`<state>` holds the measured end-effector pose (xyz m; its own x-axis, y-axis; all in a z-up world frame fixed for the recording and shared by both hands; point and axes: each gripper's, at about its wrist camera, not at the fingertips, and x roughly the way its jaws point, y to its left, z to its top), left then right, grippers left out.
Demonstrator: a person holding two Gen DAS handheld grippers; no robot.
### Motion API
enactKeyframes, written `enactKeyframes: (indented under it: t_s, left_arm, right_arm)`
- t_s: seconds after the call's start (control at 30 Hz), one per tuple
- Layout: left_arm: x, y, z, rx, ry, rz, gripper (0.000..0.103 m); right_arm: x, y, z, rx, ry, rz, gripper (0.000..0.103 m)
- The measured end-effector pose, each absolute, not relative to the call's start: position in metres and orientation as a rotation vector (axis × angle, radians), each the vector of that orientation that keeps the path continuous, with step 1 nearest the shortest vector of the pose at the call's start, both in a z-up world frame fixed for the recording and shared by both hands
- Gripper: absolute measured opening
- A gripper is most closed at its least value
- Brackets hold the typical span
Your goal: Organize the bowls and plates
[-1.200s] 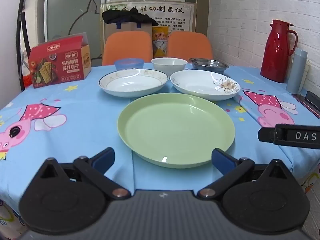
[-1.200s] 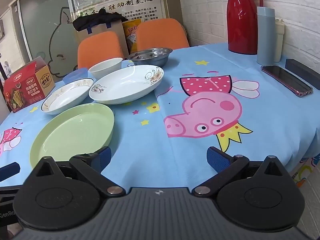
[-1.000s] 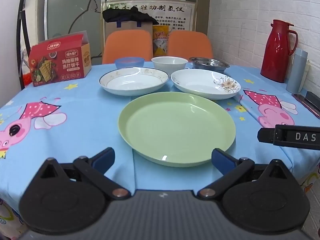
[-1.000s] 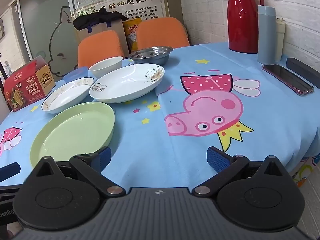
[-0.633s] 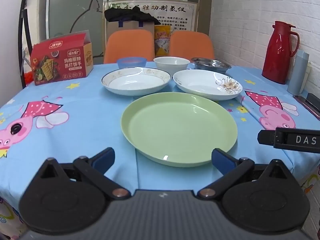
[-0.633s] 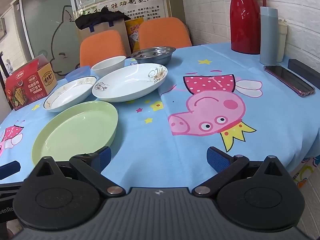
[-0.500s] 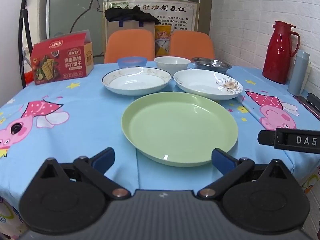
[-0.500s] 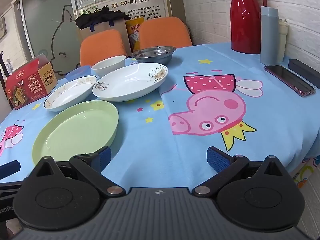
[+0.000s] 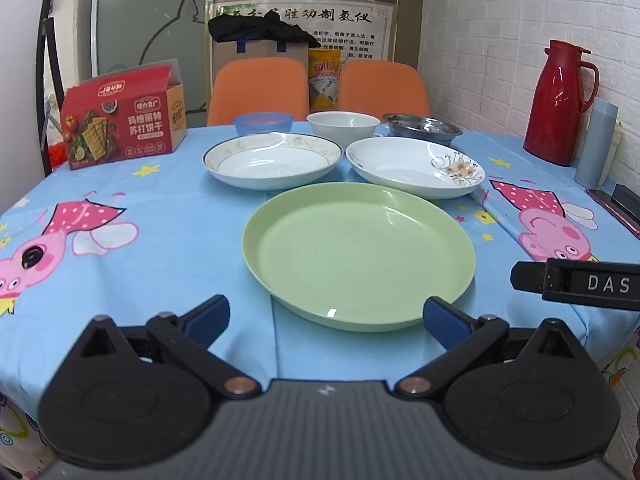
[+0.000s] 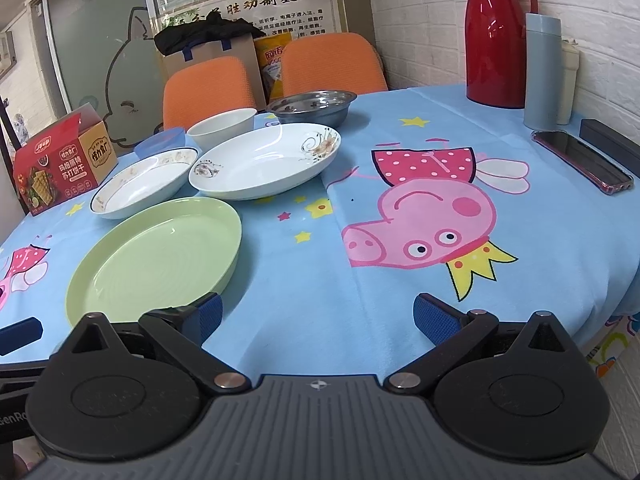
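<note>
A green plate (image 9: 358,254) lies near the table's front edge, also in the right wrist view (image 10: 154,258). Behind it lie a gold-rimmed white plate (image 9: 272,159) and a flowered white plate (image 9: 414,166). Further back stand a blue bowl (image 9: 263,123), a white bowl (image 9: 343,124) and a steel bowl (image 9: 422,129). My left gripper (image 9: 326,318) is open and empty at the green plate's near rim. My right gripper (image 10: 318,318) is open and empty, to the right of the green plate.
A red cracker box (image 9: 124,114) stands at the back left. A red thermos (image 10: 496,34), a grey flask (image 10: 542,72), a phone (image 10: 582,160) and a dark case (image 10: 612,142) are on the right. Two orange chairs (image 9: 258,90) stand behind the table.
Both grippers have drifted slightly; the plates sit a little further right in both views. Nothing on the table has moved.
</note>
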<state>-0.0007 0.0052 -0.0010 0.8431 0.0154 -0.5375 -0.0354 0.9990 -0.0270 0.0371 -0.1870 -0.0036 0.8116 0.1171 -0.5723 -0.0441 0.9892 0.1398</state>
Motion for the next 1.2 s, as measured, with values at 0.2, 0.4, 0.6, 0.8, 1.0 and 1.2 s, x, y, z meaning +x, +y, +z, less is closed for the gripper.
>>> enactKeyframes:
  t_s: [0.2,0.4,0.6,0.8,1.0,1.2]
  left_arm:
    - [-0.0015,0.0051,-0.0012,-0.036,0.567,0.026,0.103]
    - [-0.0019,0.0057,-0.0013,-0.036,0.566,0.026,0.103]
    - [-0.0018,0.0058,-0.0012,-0.036,0.567,0.025,0.103]
    - [-0.0013,0.0069,-0.0011,-0.039,0.567,0.027,0.103]
    - [0.0006,0.0110,-0.0004,-0.045,0.569,0.030,0.103]
    - [0.0005,0.0112,-0.0003,-0.044,0.569,0.029,0.103]
  right_arm:
    - [0.0376,-0.1870,-0.0037,0.121,0.620,0.089,0.103]
    - [0.0376,-0.1869,-0.0036,0.122,0.620,0.087,0.103]
    - [0.0388,-0.1855,-0.0036,0.117,0.624,0.092,0.103]
    - [0.0406,-0.1834,-0.0035,0.109,0.626,0.098,0.103]
    - [0.0422,-0.1822,-0.0044,0.106,0.631,0.098,0.103]
    - [0.0416,-0.1795,-0.0038,0.098,0.629,0.105,0.103]
